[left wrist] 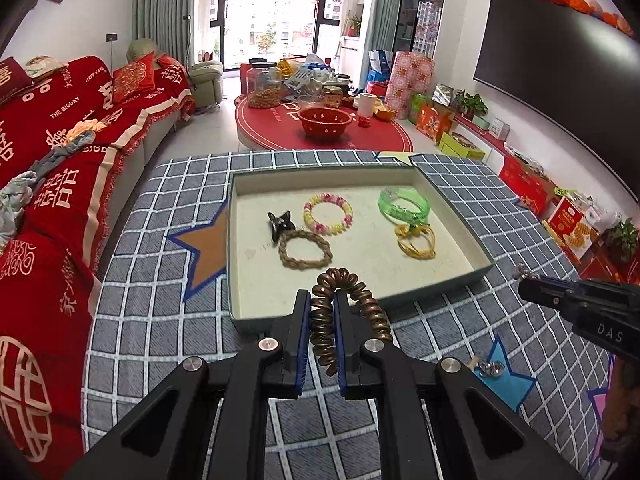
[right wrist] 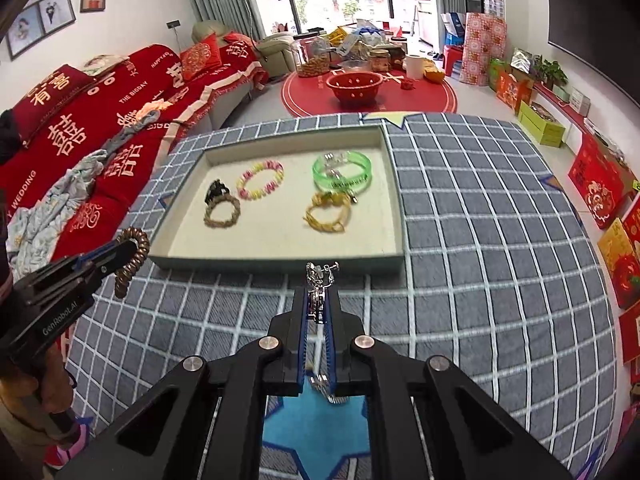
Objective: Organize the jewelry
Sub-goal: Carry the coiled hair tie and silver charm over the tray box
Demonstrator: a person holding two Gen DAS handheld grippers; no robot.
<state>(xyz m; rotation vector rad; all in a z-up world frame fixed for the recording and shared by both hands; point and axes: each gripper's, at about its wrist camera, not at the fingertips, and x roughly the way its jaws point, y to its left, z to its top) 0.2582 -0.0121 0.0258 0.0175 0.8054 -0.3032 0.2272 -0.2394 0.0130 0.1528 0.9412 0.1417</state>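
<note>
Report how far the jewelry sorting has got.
Done: five pieces lie in the tray, among them the green bangle and braided bracelet. In hand: left gripper holds the brown coil tie; right gripper holds a silver earring. Left: another silver piece lies on the blue star.

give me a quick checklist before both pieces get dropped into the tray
1. Left gripper shut on the brown spiral hair tie: ok, the coil is pinched between the fingers.
2. Right gripper shut on the silver earring: ok, though it sits only at the tips.
3. Free floor in the tray: ok, the near strip is bare.
4. Pieces already in the tray stay clear of the drop spot: ok, the braided bracelet, green bangle and gold bracelet lie further back.
5. Left gripper over the tray: ok, the coil hangs above the near rim.
6. Right gripper over the tray: not ok, short of the near rim.
</note>
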